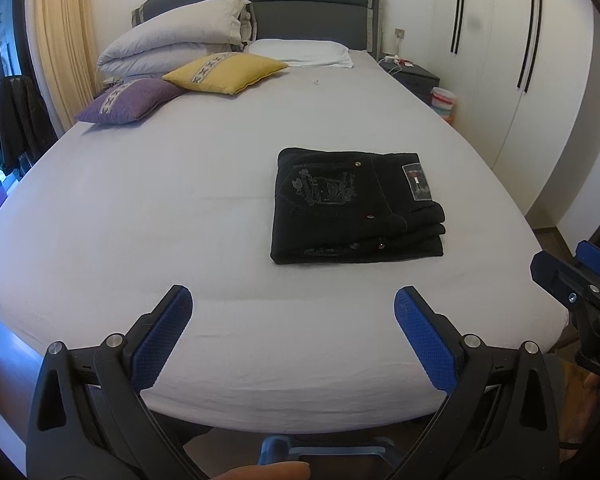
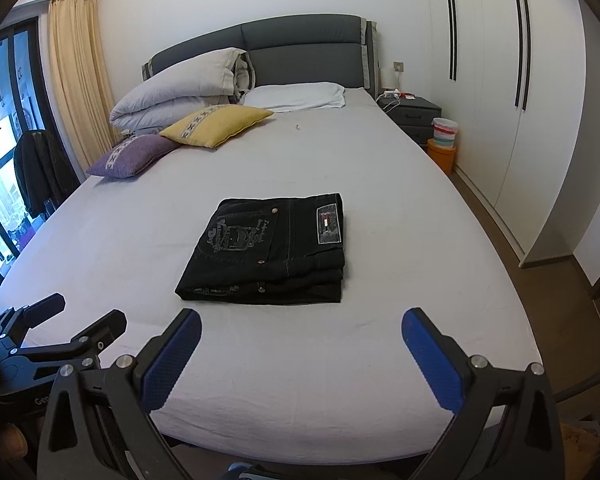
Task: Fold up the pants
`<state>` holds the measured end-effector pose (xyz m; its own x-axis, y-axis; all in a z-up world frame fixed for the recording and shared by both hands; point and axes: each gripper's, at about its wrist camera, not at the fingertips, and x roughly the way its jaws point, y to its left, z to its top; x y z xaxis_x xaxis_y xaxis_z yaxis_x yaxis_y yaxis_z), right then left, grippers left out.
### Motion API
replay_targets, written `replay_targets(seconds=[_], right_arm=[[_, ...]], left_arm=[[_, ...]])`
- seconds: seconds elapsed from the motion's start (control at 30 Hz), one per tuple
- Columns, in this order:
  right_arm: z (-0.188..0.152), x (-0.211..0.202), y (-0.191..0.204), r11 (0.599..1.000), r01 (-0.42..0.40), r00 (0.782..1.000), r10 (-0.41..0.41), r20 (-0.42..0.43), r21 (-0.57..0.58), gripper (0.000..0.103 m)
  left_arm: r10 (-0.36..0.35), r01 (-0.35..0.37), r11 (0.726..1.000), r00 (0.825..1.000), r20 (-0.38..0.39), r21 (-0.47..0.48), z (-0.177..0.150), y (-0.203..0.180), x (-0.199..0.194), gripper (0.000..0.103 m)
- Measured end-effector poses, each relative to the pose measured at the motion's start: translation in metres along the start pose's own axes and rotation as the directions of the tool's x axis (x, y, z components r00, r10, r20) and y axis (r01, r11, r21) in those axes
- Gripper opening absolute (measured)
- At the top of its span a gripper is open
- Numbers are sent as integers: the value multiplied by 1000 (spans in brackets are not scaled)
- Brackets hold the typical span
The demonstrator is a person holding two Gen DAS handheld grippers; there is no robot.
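Both tongs are hanging wide open and gripping nothing. Through the left wrist camera, the left tongs (image 1: 293,300) are hovering over the bed's (image 1: 140,216) foot edge, while the folded black pants (image 1: 356,208) are lying flat toward its right edge. Through the right wrist camera, the right tongs (image 2: 301,325) are sitting over the foot edge, just short of the pants (image 2: 268,252), with pillows (image 2: 216,124) lying near the headboard (image 2: 300,40).

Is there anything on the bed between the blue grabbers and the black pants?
No. Only bare sheet lies between the open right gripper and the folded pants. The same goes for the open left gripper. The cushions sit far behind the pants.
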<state>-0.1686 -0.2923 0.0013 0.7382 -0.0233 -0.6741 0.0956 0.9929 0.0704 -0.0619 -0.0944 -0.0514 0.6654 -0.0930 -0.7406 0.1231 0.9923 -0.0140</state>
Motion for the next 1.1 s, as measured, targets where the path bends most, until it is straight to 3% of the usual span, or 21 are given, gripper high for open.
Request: replay_targets(seconds=[1.1], right_arm=[[-3, 2, -1, 1000, 2, 1000, -2, -15, -10, 103]], left_arm=[[-1, 1, 1000, 1000, -12, -5, -2, 1, 0, 103]])
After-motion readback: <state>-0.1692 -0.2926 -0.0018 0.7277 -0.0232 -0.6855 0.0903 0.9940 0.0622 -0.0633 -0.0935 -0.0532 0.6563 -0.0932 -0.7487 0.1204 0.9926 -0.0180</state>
